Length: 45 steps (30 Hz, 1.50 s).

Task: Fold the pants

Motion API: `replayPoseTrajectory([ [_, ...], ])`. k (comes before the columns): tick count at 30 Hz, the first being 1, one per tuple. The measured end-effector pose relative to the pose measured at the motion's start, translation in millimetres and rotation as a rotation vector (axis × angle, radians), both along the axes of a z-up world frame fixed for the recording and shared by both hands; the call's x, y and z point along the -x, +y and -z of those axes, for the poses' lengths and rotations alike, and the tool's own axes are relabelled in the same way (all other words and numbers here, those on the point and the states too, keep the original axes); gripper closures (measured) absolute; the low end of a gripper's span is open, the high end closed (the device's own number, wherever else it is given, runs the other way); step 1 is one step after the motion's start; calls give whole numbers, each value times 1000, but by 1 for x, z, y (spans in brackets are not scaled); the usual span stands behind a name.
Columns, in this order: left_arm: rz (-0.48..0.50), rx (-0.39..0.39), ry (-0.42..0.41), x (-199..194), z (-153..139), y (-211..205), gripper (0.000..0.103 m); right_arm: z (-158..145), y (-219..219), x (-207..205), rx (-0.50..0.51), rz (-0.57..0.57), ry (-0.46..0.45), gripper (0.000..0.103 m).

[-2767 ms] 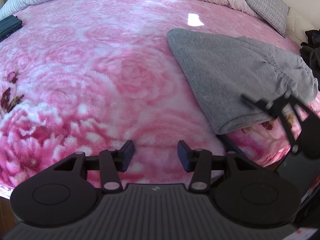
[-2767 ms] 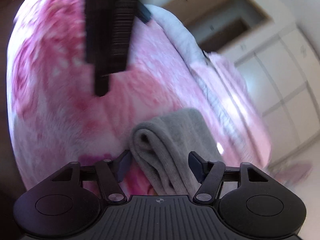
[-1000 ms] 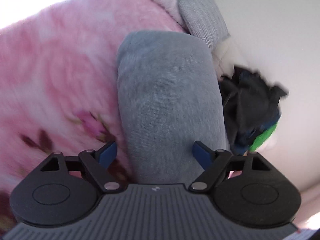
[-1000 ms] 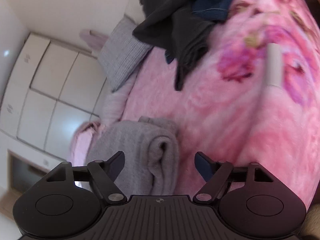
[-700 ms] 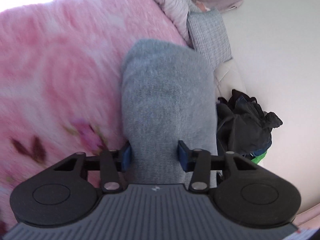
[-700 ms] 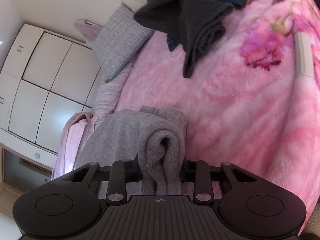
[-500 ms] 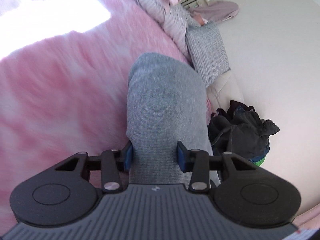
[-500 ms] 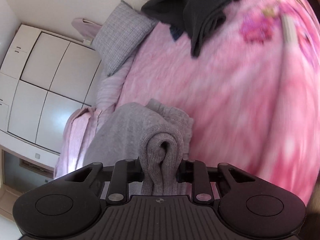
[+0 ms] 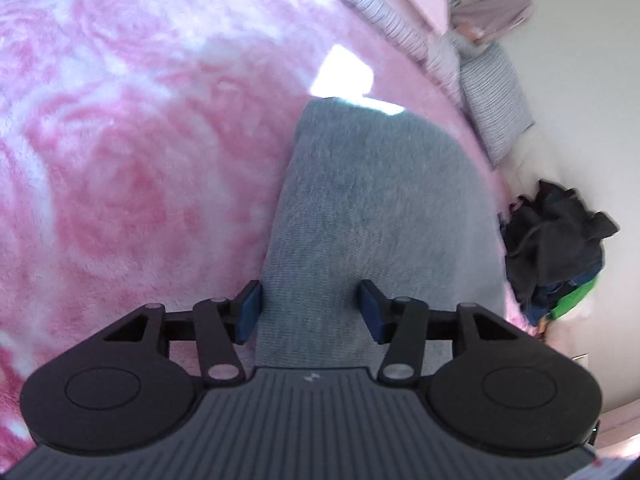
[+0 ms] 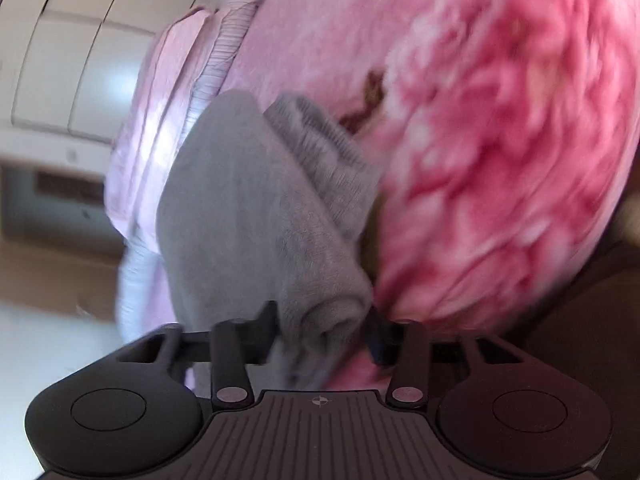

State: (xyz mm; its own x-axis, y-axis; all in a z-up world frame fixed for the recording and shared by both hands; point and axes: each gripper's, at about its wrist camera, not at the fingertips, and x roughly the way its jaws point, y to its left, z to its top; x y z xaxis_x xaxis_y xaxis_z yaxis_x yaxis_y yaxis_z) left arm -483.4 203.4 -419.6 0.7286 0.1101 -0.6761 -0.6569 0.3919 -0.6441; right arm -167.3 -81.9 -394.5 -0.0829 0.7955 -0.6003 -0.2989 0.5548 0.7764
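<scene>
The folded grey pants [image 9: 376,208] stretch away from my left gripper [image 9: 310,314] over the pink floral blanket [image 9: 120,168]. Its blue-padded fingers press the near end of the fold from both sides. In the right wrist view the pants [image 10: 256,216] show as a thick rolled bundle with the ribbed waistband [image 10: 324,148] on the far side. My right gripper [image 10: 322,330] is shut on the rolled edge. This view is blurred by motion, and I cannot tell whether the bundle rests on the blanket or hangs above it.
A heap of dark clothes with something green [image 9: 556,248] lies at the right by the white wall. Grey striped pillows [image 9: 492,96] and a folded striped quilt [image 9: 380,4] sit at the bed's far end. White cupboard doors [image 10: 72,40] stand beyond the bed.
Both grippers went from open around the pants to shut on them. Since then the view has swung across the blanket with the pants still held, the dark clothes heap dropping out of the right view.
</scene>
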Motion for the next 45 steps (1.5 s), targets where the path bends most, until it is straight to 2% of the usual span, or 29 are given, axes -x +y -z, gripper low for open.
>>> replayPoseTrajectory([
  [4,-34,-166,27,18,-20,-2,57,-45,-25,-11,30,1,-291,49],
  [6,-53,-186,29,25,-24,1,57,-63,-20,-17,-21,-32,-426,49],
  [7,-58,-188,23,25,-25,2,57,-67,-9,-20,-49,-67,-465,49],
  [10,-41,-216,11,15,-29,-2,57,-62,33,-30,-99,-166,-493,50],
  [13,-15,-281,41,-1,-33,-7,57,-51,56,-31,-119,-235,-496,56],
  [14,-6,-301,55,-8,-34,-9,57,-42,61,-30,-108,-247,-492,61],
  [15,4,-319,69,-14,-34,-11,57,-33,66,-31,-79,-250,-484,82],
  [17,28,-356,102,-27,-33,-17,57,-25,72,-39,-89,-252,-452,88],
  [19,40,-402,131,-37,-32,-23,57,-31,65,-38,-123,-246,-471,94],
  [21,52,-442,156,-44,-31,-28,49,-44,56,-29,-120,-220,-530,95],
  [23,66,-481,183,-52,-29,-34,48,-47,57,-18,-32,-200,-612,95],
  [25,82,-525,226,-60,-27,-39,48,-35,69,-7,66,-196,-687,92],
  [26,88,-544,240,-62,-30,-41,48,-31,75,0,104,-195,-761,91],
  [27,92,-570,260,-64,-34,-43,51,-30,79,7,130,-202,-837,91],
  [28,92,-611,282,-64,-41,-45,53,-34,80,12,143,-196,-870,91],
  [30,87,-689,297,-59,-54,-47,59,-47,74,17,127,-172,-895,92],
  [32,88,-712,292,-55,-61,-45,60,-59,67,20,74,-161,-922,93],
  [33,94,-707,295,-56,-60,-41,60,-58,70,20,98,-173,-939,93],
  [34,98,-698,306,-59,-56,-38,61,-50,75,17,133,-189,-941,93],
  [36,118,-662,344,-64,-42,-34,74,-23,84,7,209,-225,-915,90],
  [37,118,-648,362,-65,-37,-33,77,-18,84,5,218,-204,-927,86],
  [38,115,-636,365,-63,-34,-32,83,-20,83,5,237,-192,-928,84],
  [40,94,-624,335,-59,-39,-28,82,-32,84,3,265,-198,-897,76],
  [42,77,-638,298,-60,-50,-24,82,-47,85,-3,228,-249,-855,76],
  [43,80,-653,283,-64,-57,-23,83,-56,84,-4,193,-242,-860,76],
  [45,93,-687,263,-77,-68,-20,83,-74,89,4,140,-218,-941,75],
])
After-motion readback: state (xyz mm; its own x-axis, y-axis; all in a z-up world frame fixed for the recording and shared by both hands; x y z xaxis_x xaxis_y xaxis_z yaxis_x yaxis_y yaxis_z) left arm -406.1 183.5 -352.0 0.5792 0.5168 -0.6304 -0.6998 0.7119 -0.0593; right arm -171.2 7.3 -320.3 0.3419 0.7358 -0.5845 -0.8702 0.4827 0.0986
